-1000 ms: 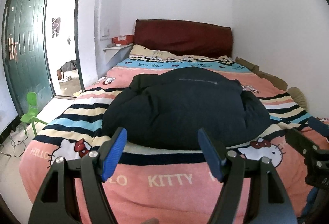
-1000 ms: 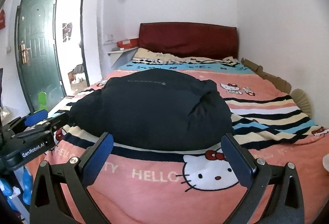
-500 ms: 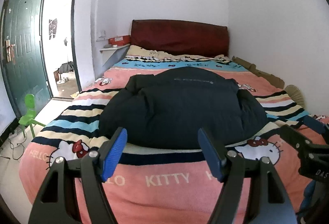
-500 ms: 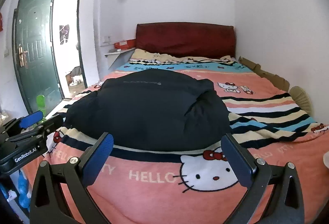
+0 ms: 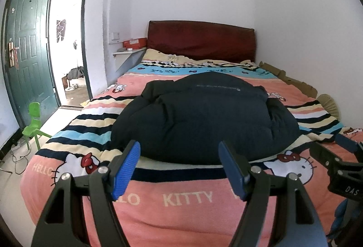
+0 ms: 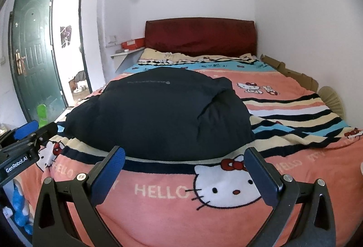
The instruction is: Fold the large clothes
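Observation:
A dark navy padded jacket lies folded in a thick bundle on the bed, over a pink striped blanket. In the right wrist view the jacket sits left of centre. My left gripper hovers over the bed's near edge, short of the jacket, open with nothing between its blue pads. My right gripper is open too, empty, above the blanket's cat print. Each gripper shows at the edge of the other's view: the right one, the left one.
A dark red headboard stands at the far end against a white wall. A green door stands open on the left, with a small green chair near it. Cardboard lines the bed's right side. A shelf holds a red box.
Both views have shifted only slightly; the jacket lies as before and both grippers stay open and empty.

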